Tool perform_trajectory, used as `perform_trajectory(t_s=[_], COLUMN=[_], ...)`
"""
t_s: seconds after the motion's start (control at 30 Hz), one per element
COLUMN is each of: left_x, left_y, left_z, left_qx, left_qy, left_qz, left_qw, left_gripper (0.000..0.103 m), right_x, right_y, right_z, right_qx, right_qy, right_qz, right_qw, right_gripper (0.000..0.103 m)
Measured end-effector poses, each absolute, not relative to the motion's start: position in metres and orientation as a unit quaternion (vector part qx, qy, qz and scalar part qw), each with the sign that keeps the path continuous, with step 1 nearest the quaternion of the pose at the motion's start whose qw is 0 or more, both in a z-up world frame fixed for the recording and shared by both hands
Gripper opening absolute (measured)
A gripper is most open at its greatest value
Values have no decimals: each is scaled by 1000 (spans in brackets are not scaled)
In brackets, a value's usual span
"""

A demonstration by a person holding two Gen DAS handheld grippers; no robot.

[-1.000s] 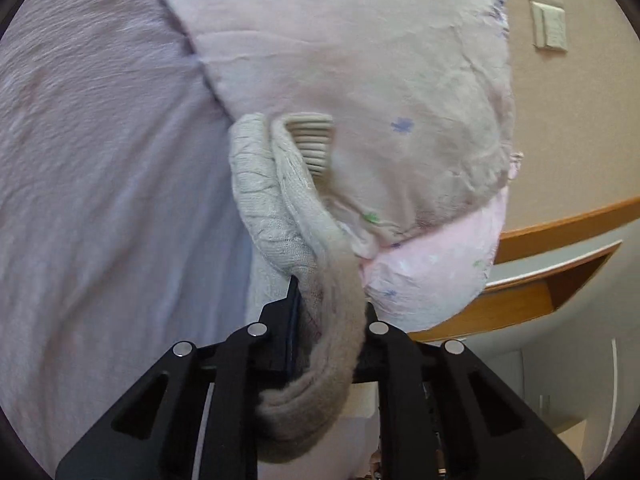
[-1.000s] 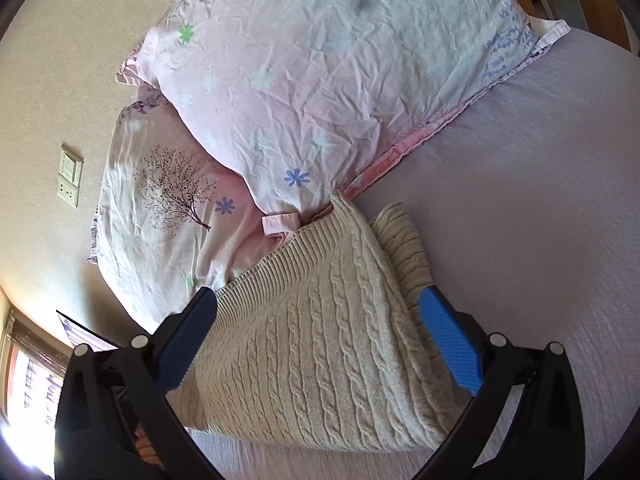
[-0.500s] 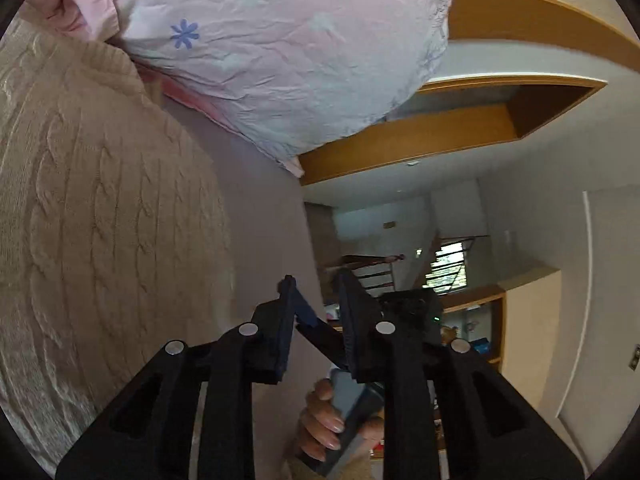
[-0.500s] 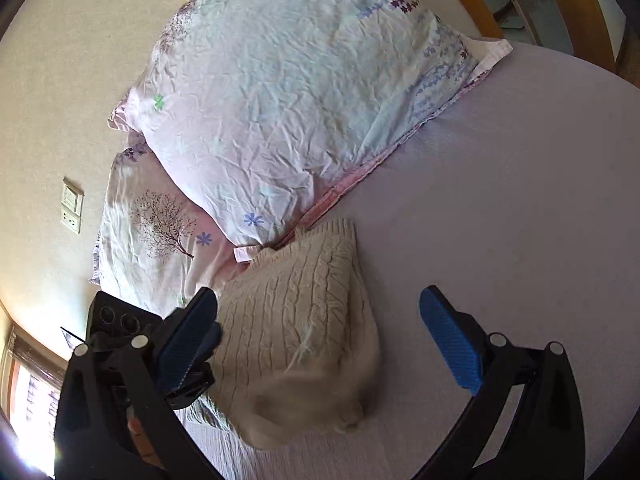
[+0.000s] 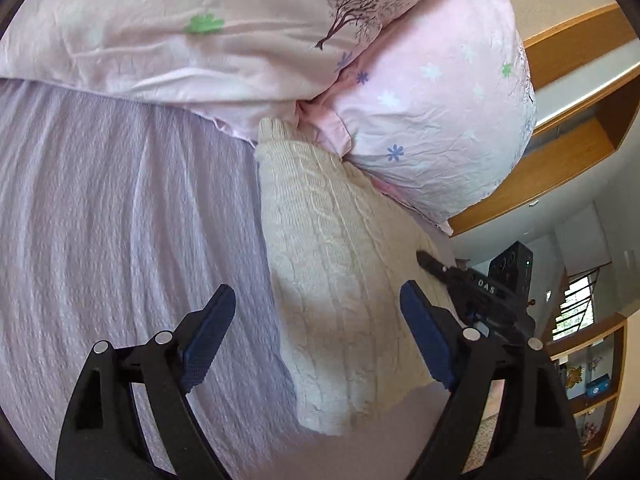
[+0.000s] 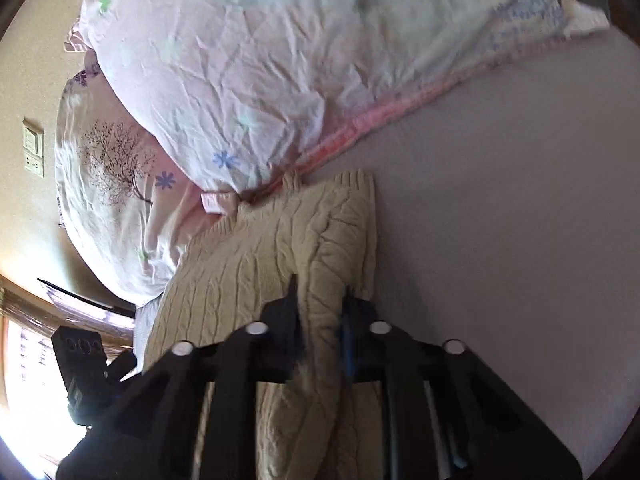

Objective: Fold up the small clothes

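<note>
A cream cable-knit sweater [image 5: 332, 264] lies folded on the lilac bed sheet [image 5: 120, 240], its far end against the pink pillows. My left gripper [image 5: 316, 312] is open, empty, its blue pads either side of the sweater's near part, above it. In the right wrist view the sweater [image 6: 256, 264] fills the lower middle, and my right gripper [image 6: 320, 300] is shut on a raised fold of it. The right gripper also shows in the left wrist view [image 5: 472, 284] at the sweater's right edge.
Two pink flowered pillows [image 5: 432, 112] [image 6: 256, 56] lie at the head of the bed. A wooden headboard ledge [image 5: 568, 168] and a shelf unit [image 5: 592, 392] are at the right. A wall socket [image 6: 34, 152] is on the beige wall.
My left gripper has opened and swung back over the sweater. My right gripper, open before, has come down and shut on a fold of the sweater.
</note>
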State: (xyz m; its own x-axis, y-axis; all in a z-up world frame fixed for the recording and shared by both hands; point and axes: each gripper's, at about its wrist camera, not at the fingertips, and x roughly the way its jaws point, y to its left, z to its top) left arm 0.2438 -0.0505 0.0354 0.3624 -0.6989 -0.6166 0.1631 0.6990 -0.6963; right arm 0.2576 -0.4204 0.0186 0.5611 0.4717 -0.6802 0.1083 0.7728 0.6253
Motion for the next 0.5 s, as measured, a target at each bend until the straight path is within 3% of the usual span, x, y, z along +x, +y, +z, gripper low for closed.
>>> perform_trajectory(t_s=[0.07,0.13,0.2,0.27,0.3,0.43,0.5], left_x=[245,244,242,244,246,253,254], left_y=[-58,-64,-69,-74,-77,-93,-100], left_z=[29,29,29,31,31,24,19], left_qx=[-271,-268,-273,-272,-266,-275,-287], left_qy=[493,488,480,472,472,478,482], left_qz=[-282,-284,-293,-292,-285,-274,-272], left_qw=[777,781,780,786,791,788,782], left_gripper=[85,85,85,85,85,87,88], right_x=[265,277,280,263,255,239,234], right_y=[-421,-417,-418,-427,-433,-447,-447], right_z=[34,29,15,14,14,2,-1], right_qx=[296,263,272,301,320,344,340], right_qy=[412,437,477,470,461,477,477], right_qz=[101,73,67,69,80,100,114], right_qw=[856,857,833,827,824,803,802], right_gripper=[14,15,29,85,91,91,84])
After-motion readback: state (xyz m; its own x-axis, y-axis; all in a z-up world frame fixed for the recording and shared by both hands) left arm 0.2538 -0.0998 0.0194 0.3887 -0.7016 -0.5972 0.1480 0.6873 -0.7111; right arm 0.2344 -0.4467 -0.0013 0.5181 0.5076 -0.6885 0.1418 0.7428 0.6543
